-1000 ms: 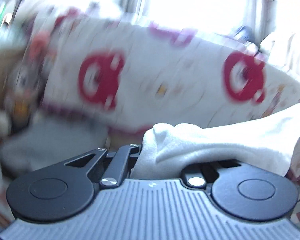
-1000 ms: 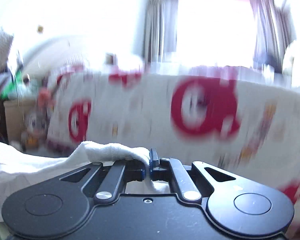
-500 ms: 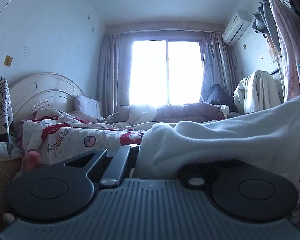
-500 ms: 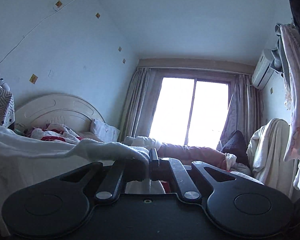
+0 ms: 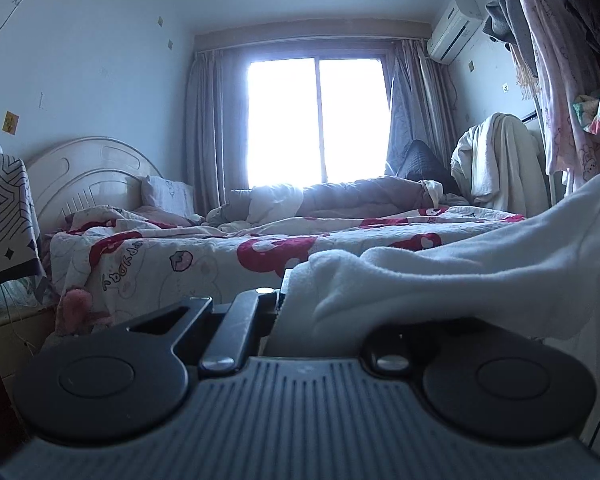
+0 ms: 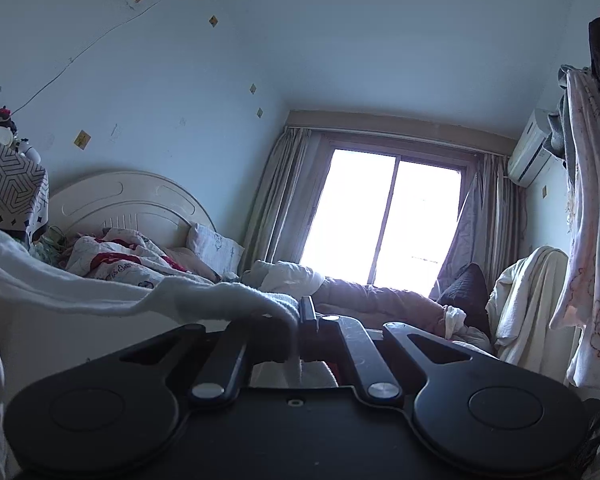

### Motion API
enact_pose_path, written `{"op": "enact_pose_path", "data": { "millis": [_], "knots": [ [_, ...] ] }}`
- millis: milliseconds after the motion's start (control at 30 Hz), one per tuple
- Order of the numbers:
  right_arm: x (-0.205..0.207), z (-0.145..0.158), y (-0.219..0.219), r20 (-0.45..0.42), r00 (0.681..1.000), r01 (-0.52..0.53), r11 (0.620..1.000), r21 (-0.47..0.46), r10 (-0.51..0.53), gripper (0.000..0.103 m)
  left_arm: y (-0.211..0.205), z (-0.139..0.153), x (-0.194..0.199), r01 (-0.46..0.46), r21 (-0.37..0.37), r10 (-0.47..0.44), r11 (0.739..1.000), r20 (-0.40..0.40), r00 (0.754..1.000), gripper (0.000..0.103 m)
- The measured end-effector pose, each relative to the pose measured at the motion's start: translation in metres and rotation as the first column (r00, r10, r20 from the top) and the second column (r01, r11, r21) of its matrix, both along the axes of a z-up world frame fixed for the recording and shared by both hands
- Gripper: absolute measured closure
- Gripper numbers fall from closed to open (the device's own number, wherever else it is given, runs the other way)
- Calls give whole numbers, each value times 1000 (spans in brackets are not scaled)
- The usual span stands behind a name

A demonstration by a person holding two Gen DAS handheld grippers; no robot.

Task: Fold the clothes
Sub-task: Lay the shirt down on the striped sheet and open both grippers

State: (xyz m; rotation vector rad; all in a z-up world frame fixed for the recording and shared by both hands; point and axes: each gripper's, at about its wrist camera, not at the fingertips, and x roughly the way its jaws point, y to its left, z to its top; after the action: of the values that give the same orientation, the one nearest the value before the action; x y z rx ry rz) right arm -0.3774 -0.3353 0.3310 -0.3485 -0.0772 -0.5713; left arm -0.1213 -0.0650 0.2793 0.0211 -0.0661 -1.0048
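A: Status on the garment?

B: I see one white garment, soft terry/fleece pile, thick rolled hem. It's strung between both grippers, held up over the near edge of the bed, clear of the quilt.

A: Left gripper?

B: Left gripper: black, flat pivot discs, ribbed grey housing at the back. Cloth is bunched over its right finger and hides the tips, so I can't confirm pad contact. Its jaws have just been opening a little, w/ the garment between them. From there the fabric runs up and away toward the right of the bed, draping in a broad smooth fold.

A: Right gripper?

B: Right gripper: jaws clenched on a corner of the same garment; a thin flap hangs down behind the tips. Remaining cloth stretches off toward the headboard side, taut along its top edge.

A: Surroundings, ref. the bed?

B: Quilt is white cotton, stitched, w/ big red round prints. Curved cream headboard at the bed's head end. Beyond the bed: bright window w/ grey pleated curtains. A rumpled pinkish duvet lies along the bed's far side. Past the foot end: hanging clothes on a rail, white AC unit high on the wall.
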Motion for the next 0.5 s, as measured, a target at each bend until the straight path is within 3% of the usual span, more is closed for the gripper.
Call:
{"op": "enact_pose_path", "data": {
  "millis": [133,233,400,500],
  "knots": [
    [13,-35,-19,-70,995,-60,990,124,69,99,-17,-33,37,11,69,-2,998,-121,993,90],
    [39,-73,-47,-136,989,-35,983,178,60,99,-48,-75,69,2,143,24,990,-178,984,90],
    [101,-117,-111,-210,976,9,959,284,53,99,-122,-109,123,-38,263,83,964,-163,983,90],
    [151,-132,-161,-233,972,57,942,331,23,99,-177,-121,162,-68,302,125,951,-173,977,84]
  ]
}}
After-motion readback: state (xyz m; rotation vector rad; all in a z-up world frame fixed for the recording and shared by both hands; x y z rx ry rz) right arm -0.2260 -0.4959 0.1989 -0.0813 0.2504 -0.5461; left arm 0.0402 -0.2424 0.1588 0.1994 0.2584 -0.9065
